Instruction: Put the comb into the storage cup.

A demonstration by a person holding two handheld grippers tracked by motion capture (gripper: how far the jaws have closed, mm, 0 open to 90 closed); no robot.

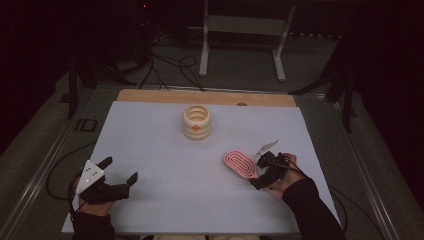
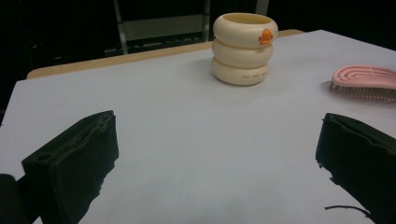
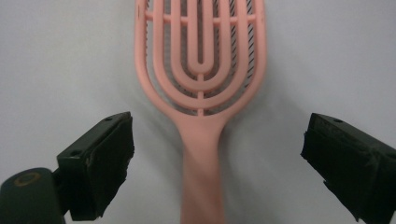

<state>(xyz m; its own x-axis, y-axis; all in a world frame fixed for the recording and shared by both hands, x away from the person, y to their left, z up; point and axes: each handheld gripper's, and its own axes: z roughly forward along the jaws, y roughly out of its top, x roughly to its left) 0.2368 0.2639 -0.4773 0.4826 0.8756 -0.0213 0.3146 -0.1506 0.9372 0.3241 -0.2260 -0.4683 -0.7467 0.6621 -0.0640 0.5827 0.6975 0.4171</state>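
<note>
Hairbrush (image 1: 240, 165), pink and vented, lies flat on the white surface (image 1: 165, 200) just ahead of the right hand-held gripper (image 1: 264, 170), which we see in the high view poised over its handle end. We judge this placement to suit a grasp by the handle, leaving the head free. The left hand-held gripper (image 1: 121, 172) rests well apart on the opposite side, jaws spread and holding nothing, presumably parked out of the way. A cream ringed holder (image 1: 197, 121) stands upright well beyond both grippers.

In the left gripper view, we look between two widely parted jaws at bare surface; the holder (image 2: 243, 47), bearing an orange mark, stands far ahead, and the brush head (image 2: 364, 82) lies ahead and off to the right, bristles down.

In the right gripper view, the brush handle (image 3: 201, 172) runs up between the jaws, which stand wide open on either side without touching it. The head (image 3: 201, 51) lies straight ahead. We read this centring as preparation for closing on the handle; nothing is gripped yet.
</note>
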